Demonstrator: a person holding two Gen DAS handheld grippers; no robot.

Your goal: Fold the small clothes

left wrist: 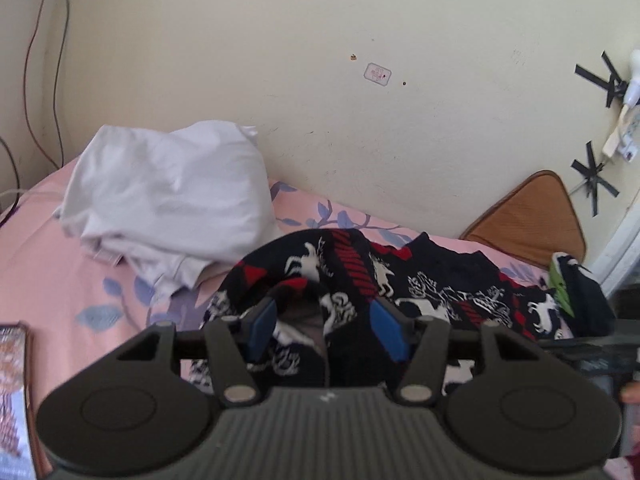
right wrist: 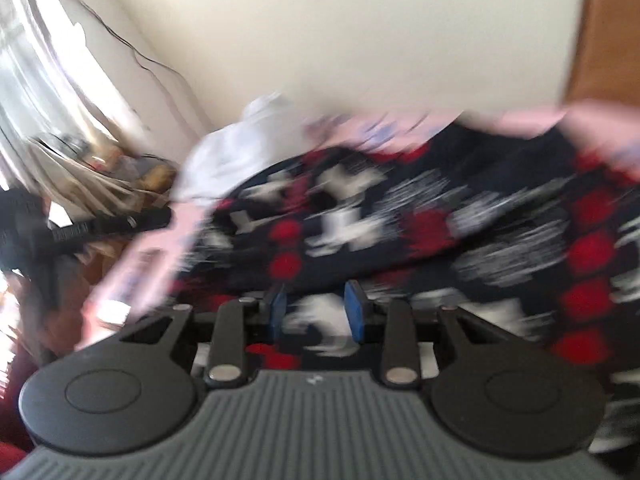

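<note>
Left-wrist view: a dark patterned garment [left wrist: 440,292], navy with red bands and white animal figures, lies bunched on a bed covered by a pink sheet [left wrist: 48,248] printed with blue leaves. The left hand-held gripper [left wrist: 326,328] hangs just over the garment's near fold with its blue pads [left wrist: 262,326] spread apart; cloth lies below and between them, but neither pad presses on it, so the jaws stand open and empty. A crumpled white garment [left wrist: 172,196] rests on the sheet to the left, beside the dark one and against the cream wall [left wrist: 360,20]. A brown woven mat [left wrist: 532,220] leans in the right corner. Black tape crosses [left wrist: 596,176] fix a white fitting to the wall.

Right-wrist view, heavily motion-blurred: the right hand-held gripper [right wrist: 318,310] is close above the same patterned garment [right wrist: 400,208], its blue pads [right wrist: 356,310] parted by a narrow gap. Patterned cloth shows in that gap, yet the blur hides whether it is pinched. The white garment [right wrist: 240,152] lies beyond, to the left.
</note>
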